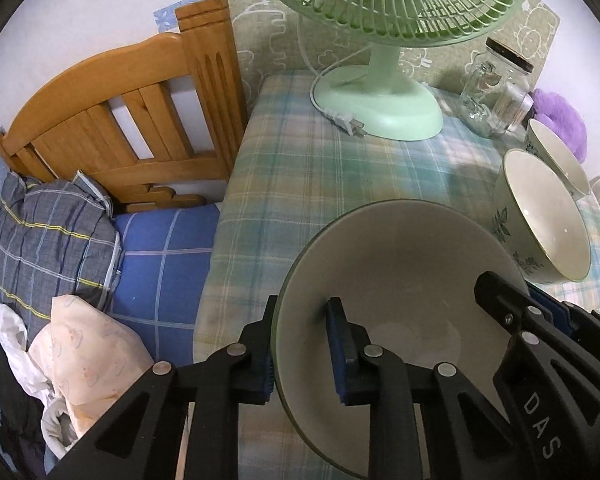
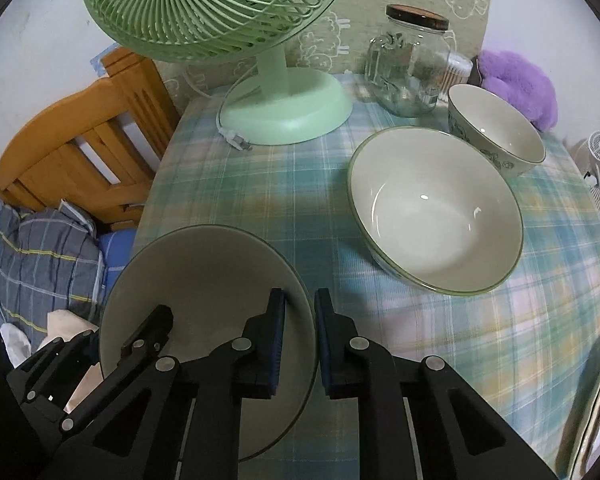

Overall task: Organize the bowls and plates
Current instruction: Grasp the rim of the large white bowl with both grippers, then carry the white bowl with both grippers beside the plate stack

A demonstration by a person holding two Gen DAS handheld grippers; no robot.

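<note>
A shallow grey-green plate [image 1: 400, 272] [image 2: 204, 280] lies at the near left part of the plaid-covered table [image 2: 460, 340]. My left gripper [image 1: 302, 304] is shut on its left rim, one blue pad inside and one outside. On the opposite rim my right gripper [image 2: 300, 294] is shut the same way. Each gripper shows in the other's view, the right gripper [image 1: 512, 304] and the left gripper [image 2: 128, 328]. A large cream bowl with a green rim [image 2: 436, 208] [image 1: 540, 216] stands to the right. Behind it is a smaller leaf-patterned bowl [image 2: 496, 128] [image 1: 556, 152].
A green desk fan [image 2: 284, 116] with a loose plug stands at the table's back, a glass jar [image 2: 412, 64] and a purple plush [image 2: 516, 84] beside it. Left of the table are a wooden headboard [image 1: 132, 112] and bedding. A patterned plate edge [image 2: 596, 412] shows at lower right.
</note>
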